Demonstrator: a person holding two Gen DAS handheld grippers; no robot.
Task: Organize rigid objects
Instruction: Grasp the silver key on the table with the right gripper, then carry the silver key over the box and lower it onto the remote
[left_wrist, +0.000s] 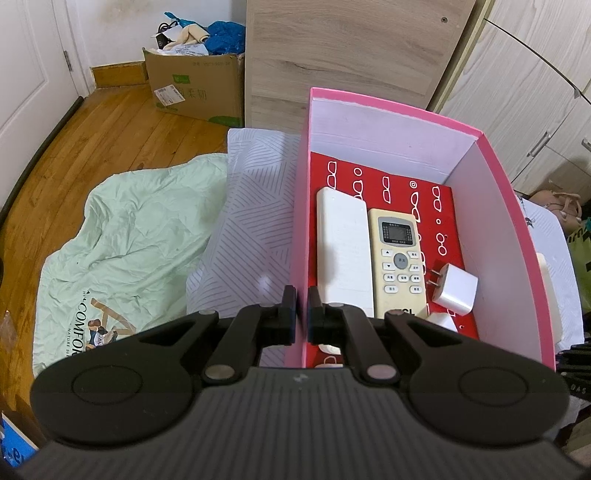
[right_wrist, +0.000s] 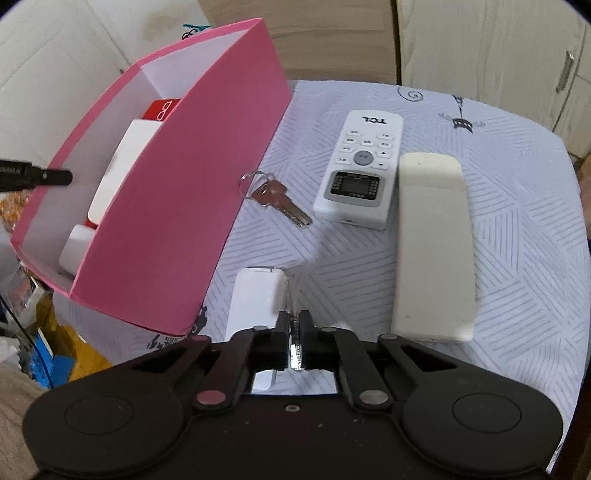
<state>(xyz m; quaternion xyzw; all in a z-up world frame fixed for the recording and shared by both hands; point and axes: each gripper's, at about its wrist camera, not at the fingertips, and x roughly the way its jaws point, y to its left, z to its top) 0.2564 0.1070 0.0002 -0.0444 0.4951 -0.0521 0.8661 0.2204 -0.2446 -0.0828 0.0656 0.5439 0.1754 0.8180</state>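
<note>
A pink box (left_wrist: 301, 206) with a red patterned floor stands on the bed. My left gripper (left_wrist: 302, 308) is shut on its left wall. Inside lie a white bar (left_wrist: 341, 243), a cream remote (left_wrist: 399, 258) and a white plug adapter (left_wrist: 455, 289). In the right wrist view the pink box (right_wrist: 177, 206) is at left. On the sheet lie a key on a ring (right_wrist: 282, 203), a white TCL remote (right_wrist: 360, 170) and a cream bar (right_wrist: 432, 247). My right gripper (right_wrist: 294, 332) is shut on a thin shiny piece beside a white block (right_wrist: 256, 302).
A green quilt (left_wrist: 125, 236) lies on the wooden floor at left. A cardboard box (left_wrist: 199, 88) stands by the wooden cabinet (left_wrist: 343, 51). Wardrobe doors (right_wrist: 480, 40) are behind the bed. Clutter sits off the bed's left edge (right_wrist: 48, 343).
</note>
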